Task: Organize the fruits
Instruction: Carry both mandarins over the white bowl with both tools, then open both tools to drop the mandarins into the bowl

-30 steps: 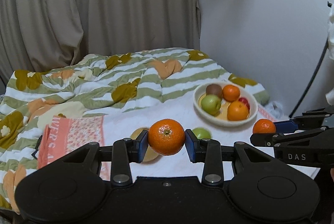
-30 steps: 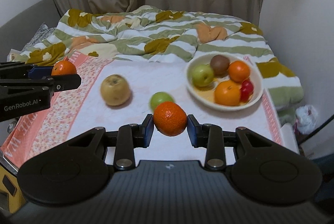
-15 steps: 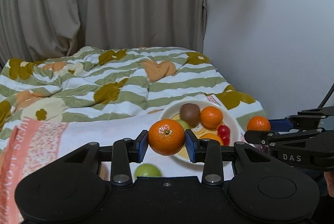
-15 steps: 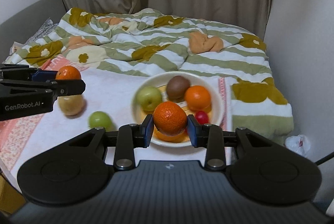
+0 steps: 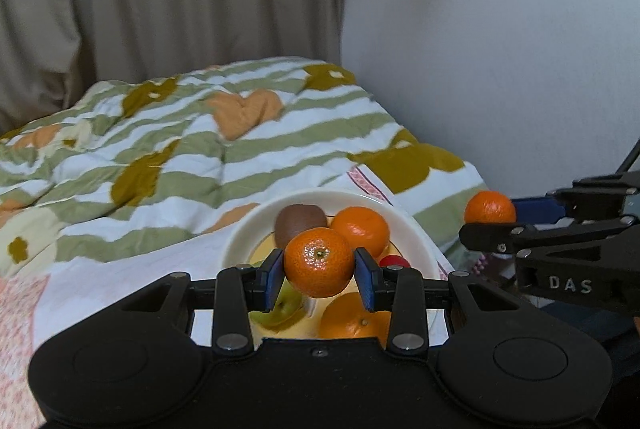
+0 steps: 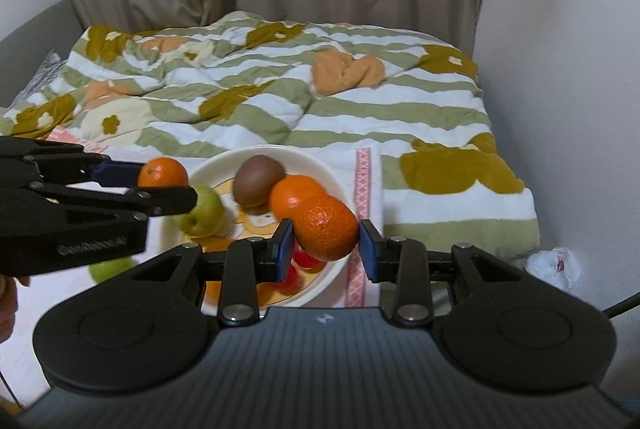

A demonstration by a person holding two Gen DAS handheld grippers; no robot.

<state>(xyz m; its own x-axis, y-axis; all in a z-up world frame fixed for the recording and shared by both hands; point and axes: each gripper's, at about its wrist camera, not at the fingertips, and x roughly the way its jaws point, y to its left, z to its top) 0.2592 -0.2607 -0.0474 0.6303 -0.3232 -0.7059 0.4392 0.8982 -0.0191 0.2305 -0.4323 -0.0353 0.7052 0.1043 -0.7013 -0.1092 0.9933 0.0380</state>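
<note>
**Two tangerines held over the bowl, ready to be set down**

The left gripper pinches a round orange tangerine squarely between its blue pads, stem end facing the camera. The right gripper clamps a second, slightly oval orange tangerine the same way, though that fruit sits tilted and a little toward the left pad.

Both fruits hang above the shallow cream ceramic bowl, which rests on a white cloth with a pink patterned border on the bed. The bowl already holds a brown kiwi, an orange, a green apple, small red fruits and, in the left view, another orange near the front rim. A second green fruit lies on the cloth outside the bowl.

To do this step well, each gripper should probably sink until its tangerine nearly touches a free gap, then open slowly. The bowl is crowded and the fruit round, so a drop from height could send one rolling over the low rim. Releasing one at a time would likely keep the grippers clear of each other.
</note>
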